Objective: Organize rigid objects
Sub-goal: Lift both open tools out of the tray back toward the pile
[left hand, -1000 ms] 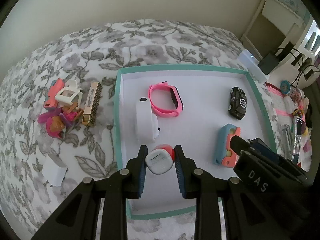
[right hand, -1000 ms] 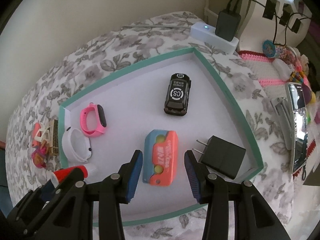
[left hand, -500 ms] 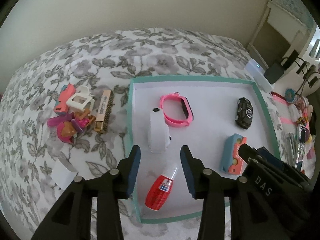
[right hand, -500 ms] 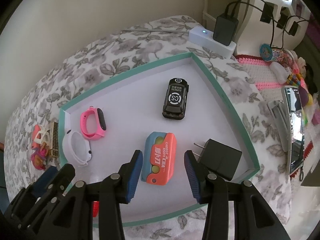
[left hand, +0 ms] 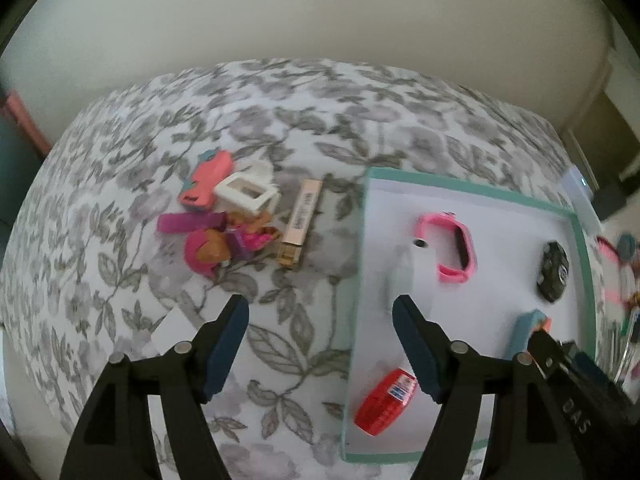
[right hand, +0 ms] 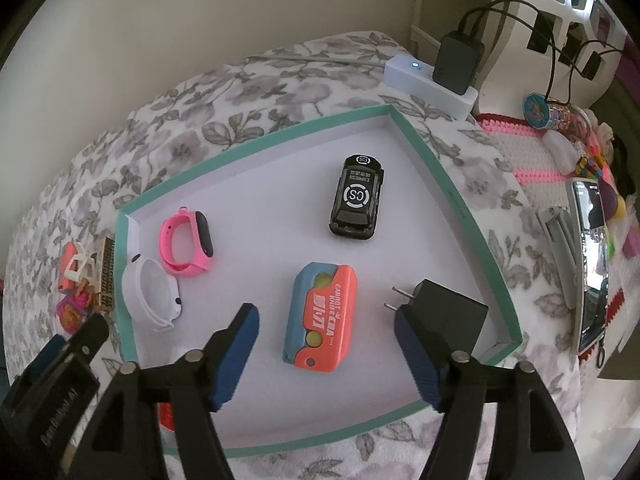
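- My left gripper (left hand: 320,320) has just been opening; its jaws stand wide apart with nothing between them, straddling the tray's left wall above the flowered bedcover (left hand: 280,128).
- The red bottle (left hand: 386,402) lies on its side in the teal-rimmed tray (left hand: 472,187), at about 5 o'clock from that gripper, by the tray's near left corner.
- My right gripper (right hand: 326,326) has also just been opening; its fingers are spread wide, gripping nothing.
- The orange-and-blue carrot knife toy (right hand: 322,322) lies flat on the tray floor between those fingers, untouched.
- The black plug adapter (right hand: 444,314) sits at 3 o'clock from that toy, just behind my right fingertip.
- The black toy car (right hand: 357,200) sits at 12 o'clock; the pink watch (right hand: 186,242) and white band (right hand: 150,294) lie touching at 9 to 10 o'clock.
- Outside the tray, at 10 o'clock from my left gripper, a pile of small toys (left hand: 224,220) and a gold harmonica (left hand: 302,222) rest on the bedcover.
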